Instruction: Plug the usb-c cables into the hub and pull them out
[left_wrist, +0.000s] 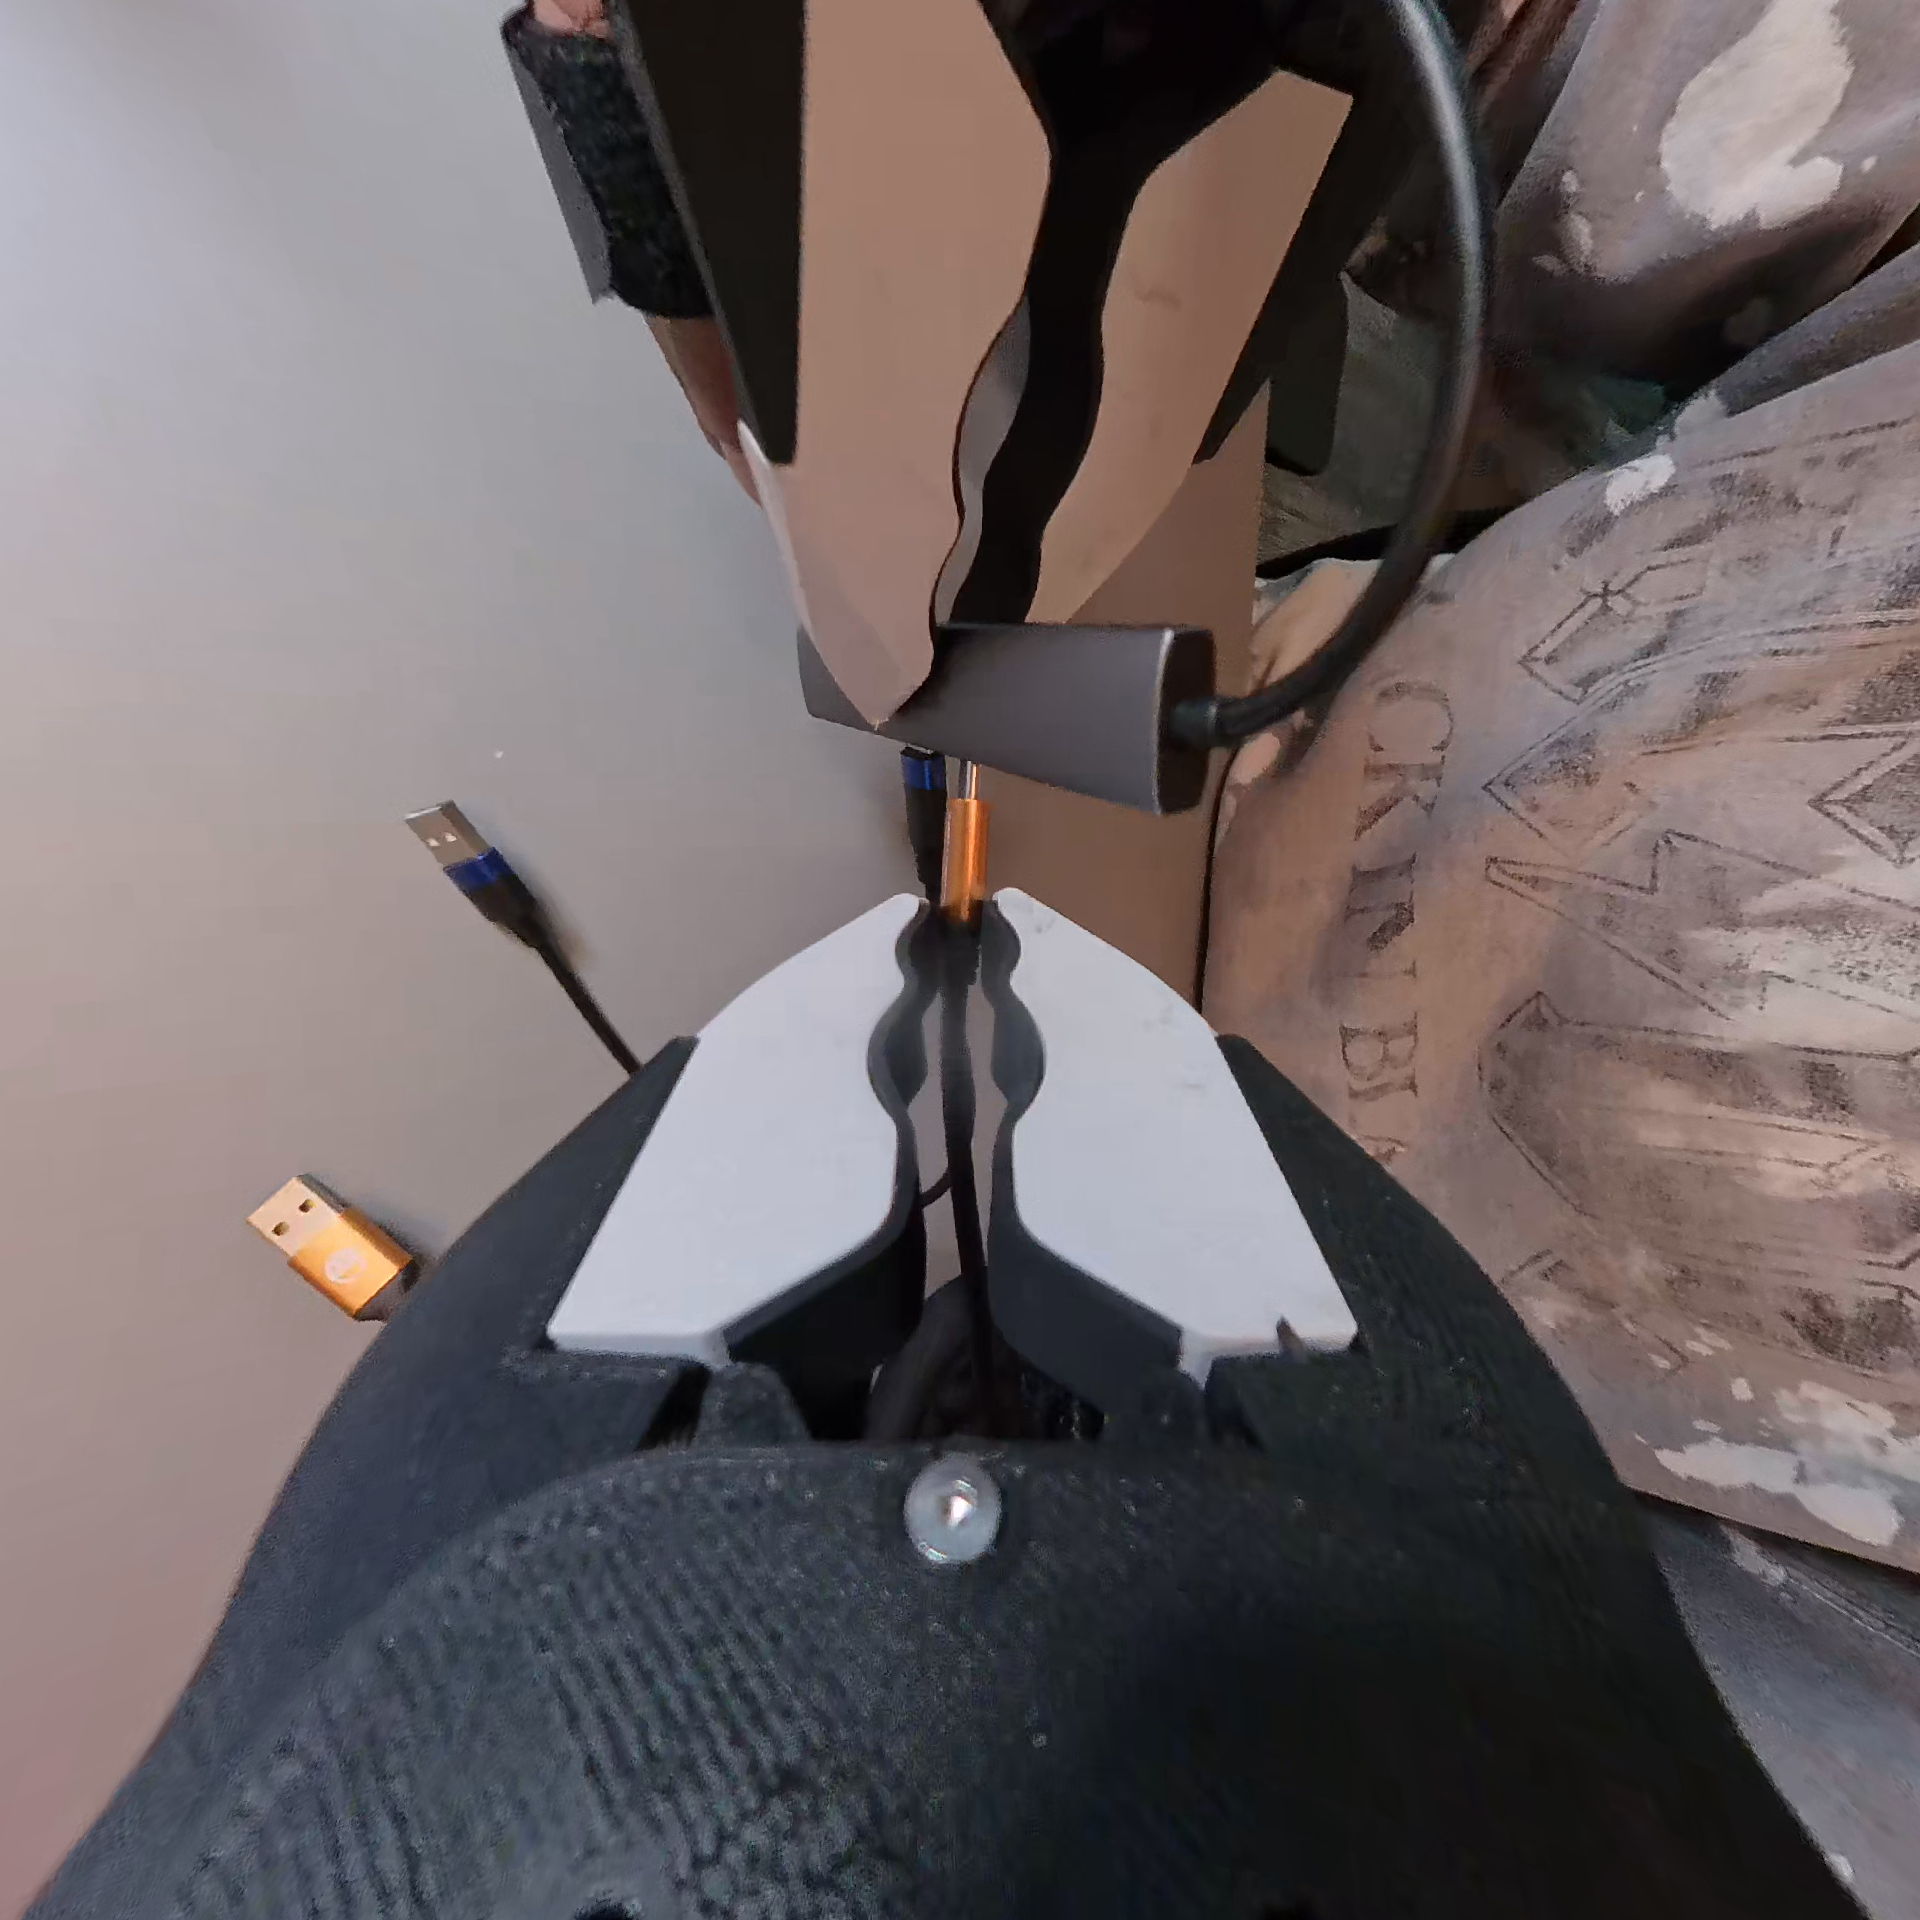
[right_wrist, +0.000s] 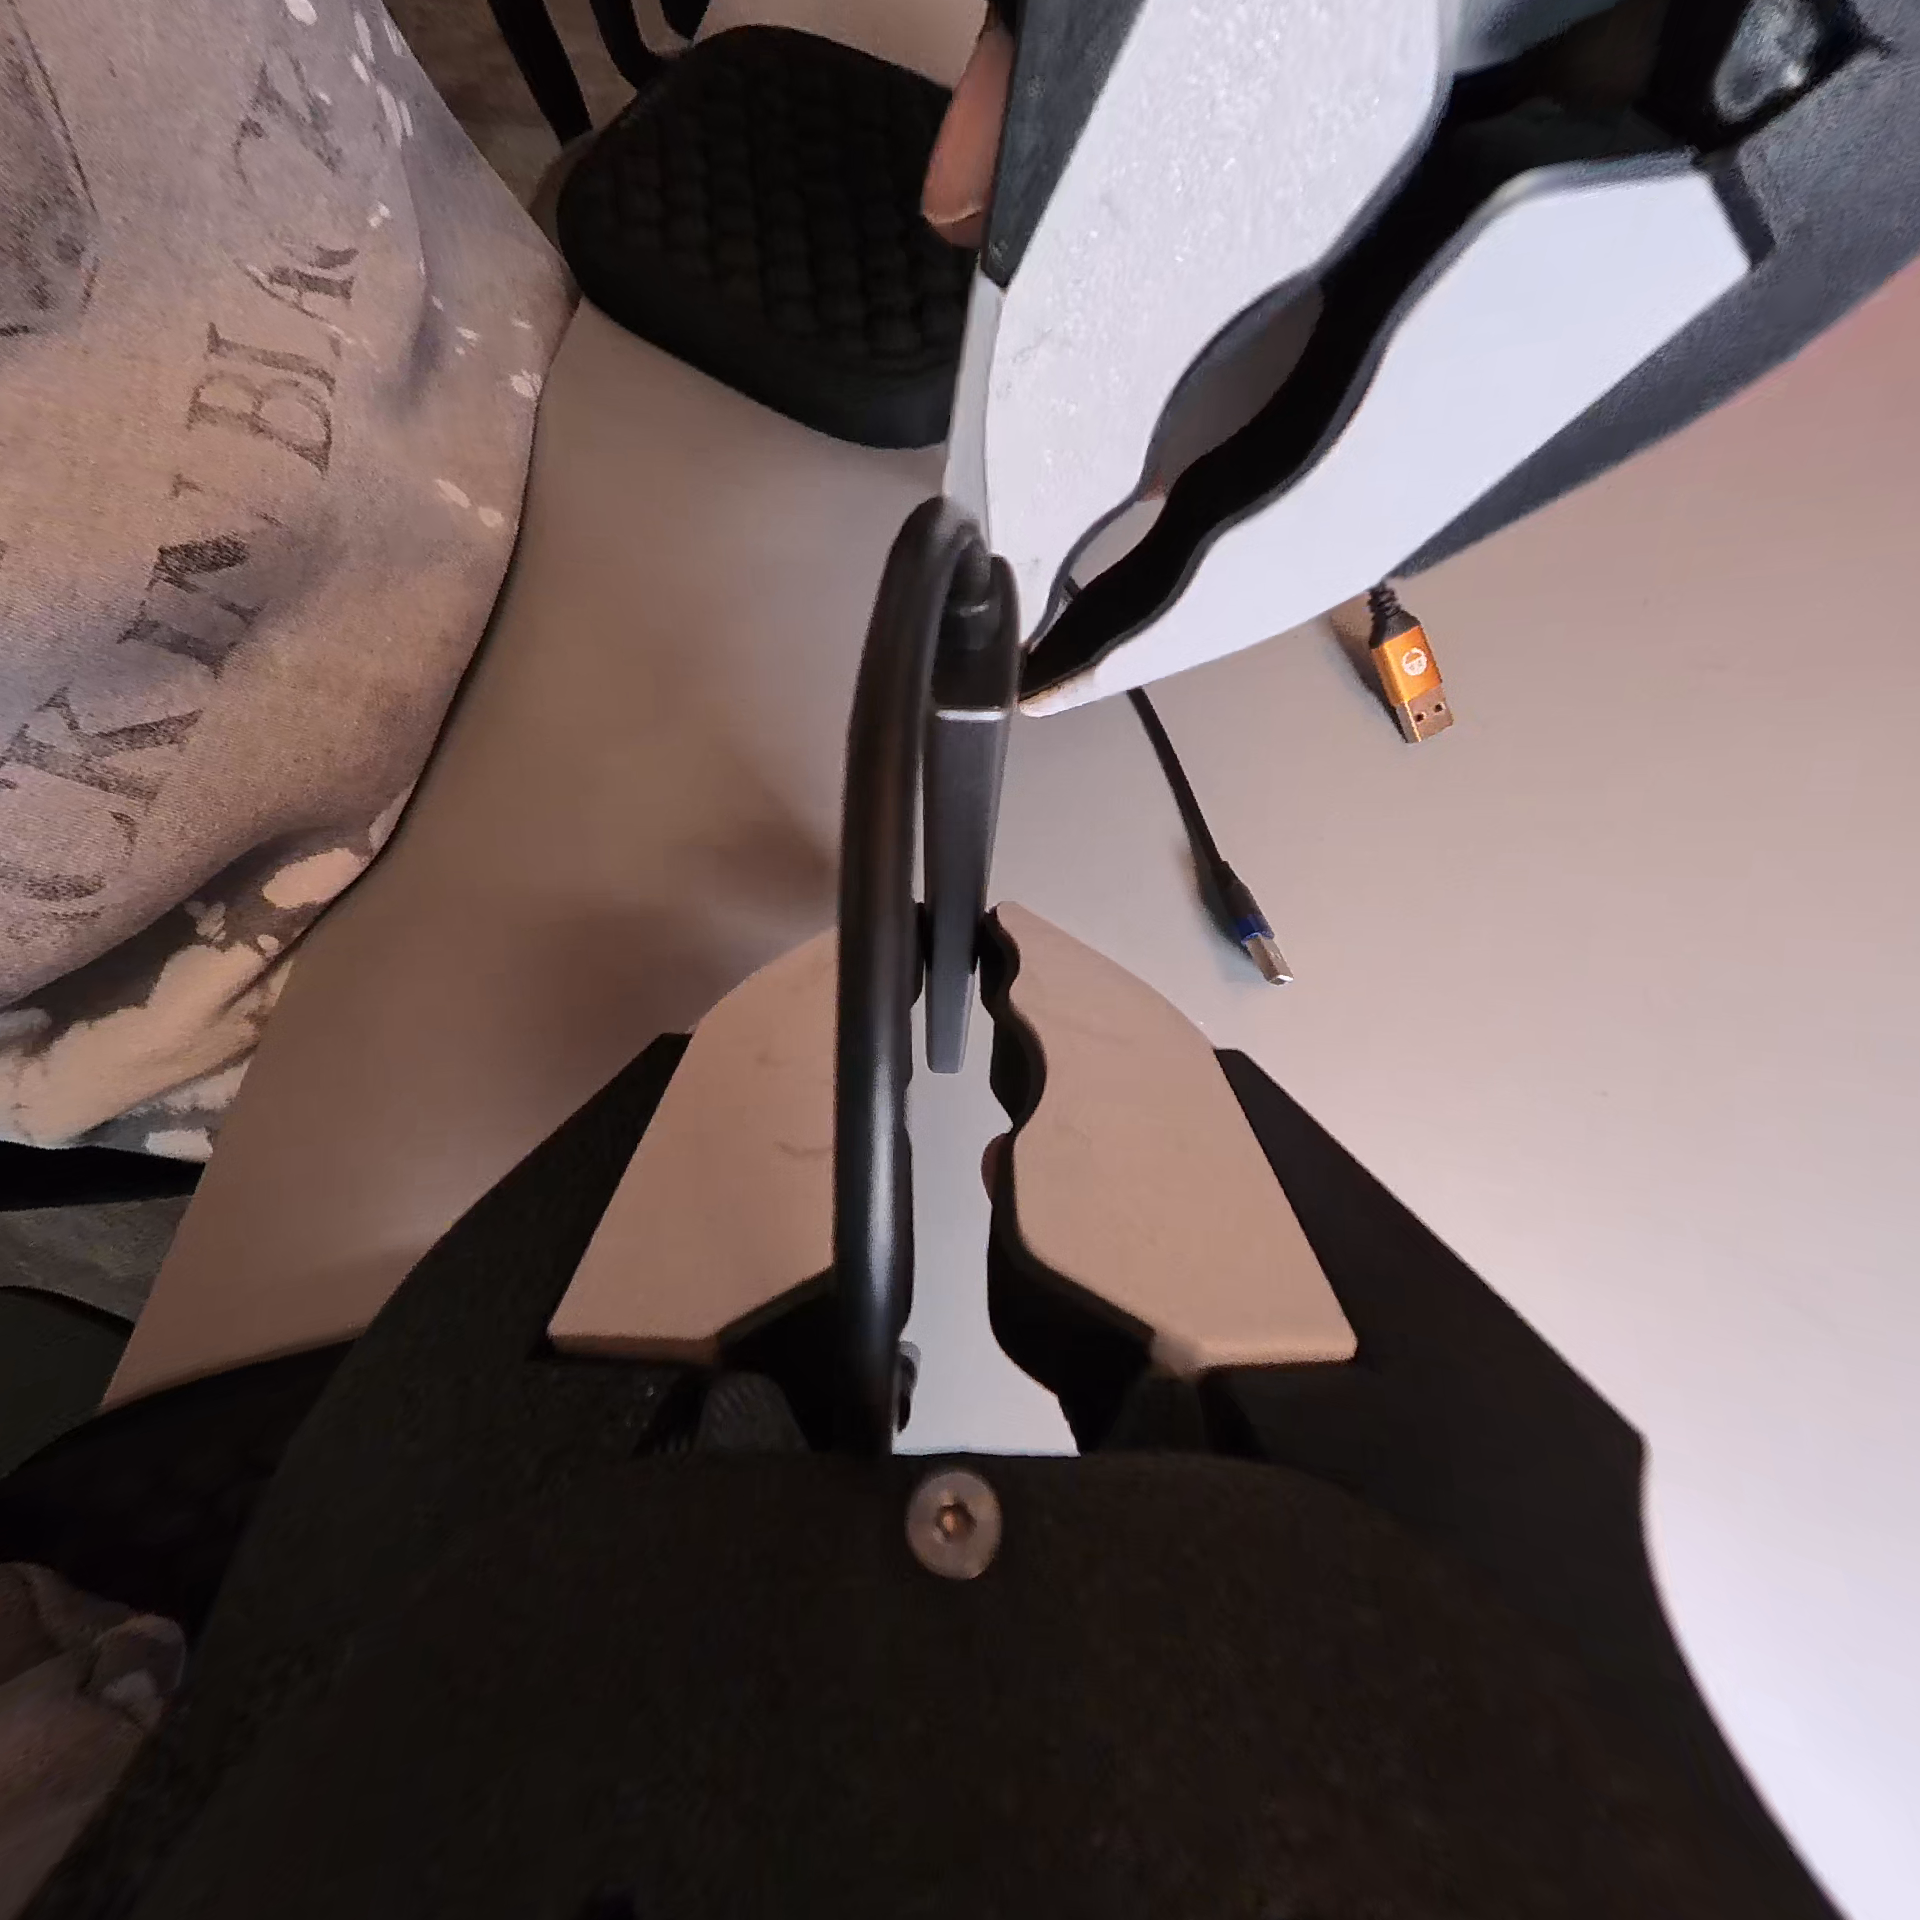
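My right gripper (right_wrist: 956, 930) is shut on the grey hub (right_wrist: 966, 821), which I see edge-on and held above the table. In the left wrist view it grips the hub (left_wrist: 1039, 717) from above, at the hub's left end (left_wrist: 914, 675). My left gripper (left_wrist: 958, 906) is shut on the orange USB-C plug (left_wrist: 963, 857). The plug's bare metal tip touches the hub's lower edge. A blue USB-C plug (left_wrist: 918, 774) sits against the same edge just left of it. The left gripper also shows in the right wrist view (right_wrist: 1034, 681).
The hub's own black cable (right_wrist: 873, 935) loops back past my right fingers. The cables' USB-A ends lie on the pale table (left_wrist: 260, 623): a blue one (left_wrist: 462, 847) and an orange one (left_wrist: 327, 1247). A person's printed shirt (left_wrist: 1662, 935) is close on the right. A black mesh object (right_wrist: 769, 229) lies beyond. One gripper's finger ends stand about 4 centimetres off the other's.
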